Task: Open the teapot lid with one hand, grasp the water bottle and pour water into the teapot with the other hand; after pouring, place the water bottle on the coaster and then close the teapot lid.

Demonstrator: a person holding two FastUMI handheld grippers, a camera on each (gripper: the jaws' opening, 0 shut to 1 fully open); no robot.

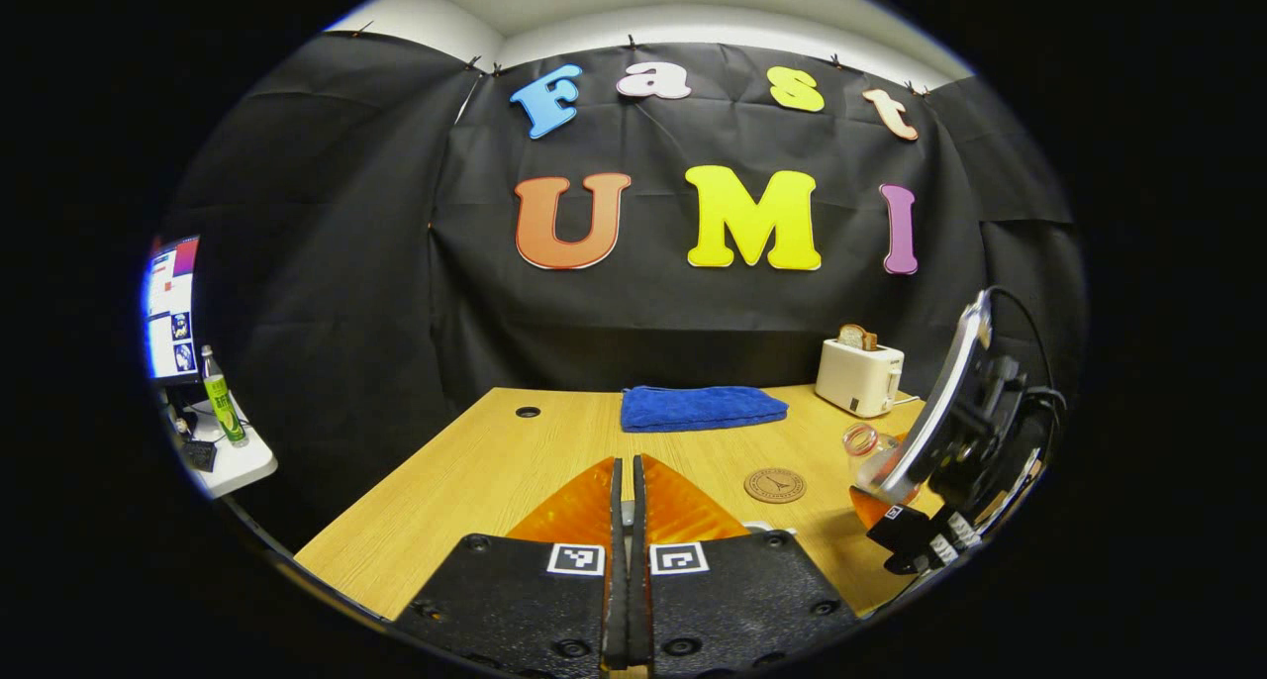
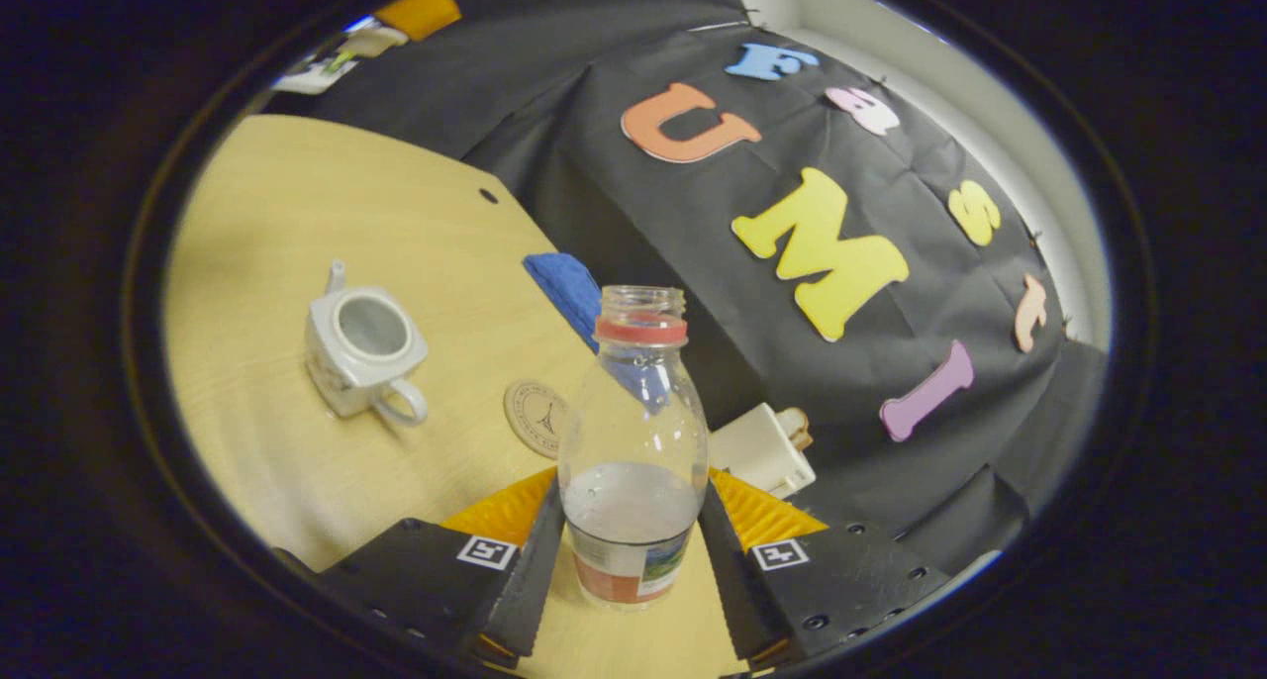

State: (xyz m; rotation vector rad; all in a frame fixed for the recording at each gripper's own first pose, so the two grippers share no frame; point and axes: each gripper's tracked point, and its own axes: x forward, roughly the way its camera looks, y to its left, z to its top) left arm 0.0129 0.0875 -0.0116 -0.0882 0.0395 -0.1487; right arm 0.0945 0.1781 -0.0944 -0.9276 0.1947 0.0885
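In the right gripper view the right tongs hold the water bottle between both fingers, pressing on its lower sides at the label; the bottle has no cap, shows a red ring at its neck and is about a third full of water. The view is tilted, so the surface slopes across it. Ahead and to the left of these tongs the white teapot stands on the surface with its lid off, the round opening bare and the handle turned toward the tongs. The round coaster lies between teapot and bottle, just beyond the left finger, apart from the teapot. A blue cloth lies farther off behind the bottle, and a white toaster shows to the right of it.

In the left gripper view the left tongs are nearly closed, only a thin slit between the fingers; I cannot tell whether anything is caught in it. Ahead and right of them lies the coaster, and farther right the right tongs carry the bottle. The folded blue cloth lies straight ahead, the toaster beyond on the right
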